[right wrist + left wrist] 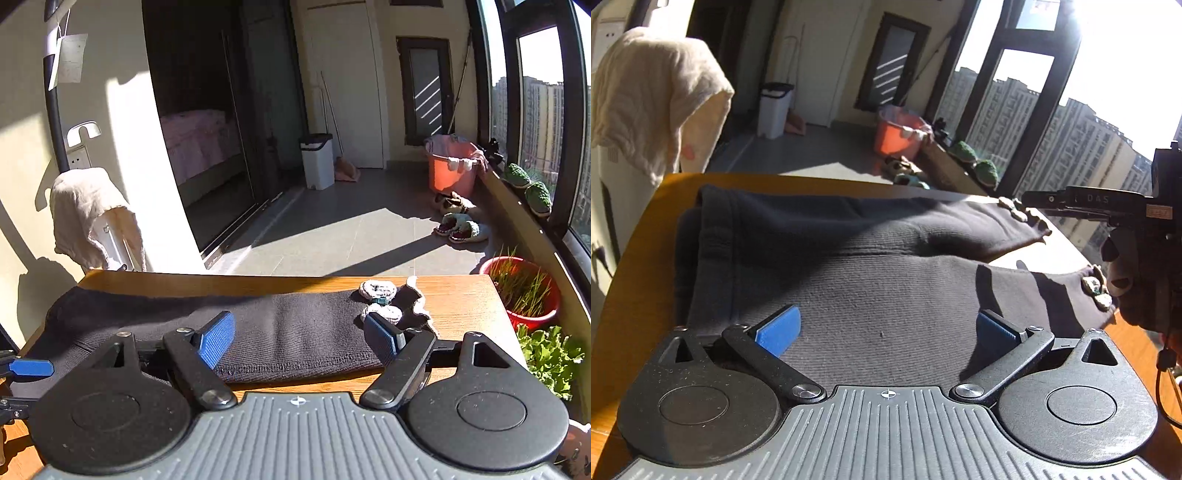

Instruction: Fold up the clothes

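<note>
Dark sweater lies beneath both spread claws.

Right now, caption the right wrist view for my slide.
Open right gripper poised over a dark knit garment on a wooden table.

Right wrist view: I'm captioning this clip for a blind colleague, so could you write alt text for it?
An open right gripper with blue pads hovers over a dark knit garment lying flat on a wooden table, its cuff trimmed with pale crochet pieces. Beyond lie a sunlit tiled floor, an orange tub and potted greens by the window.
</note>
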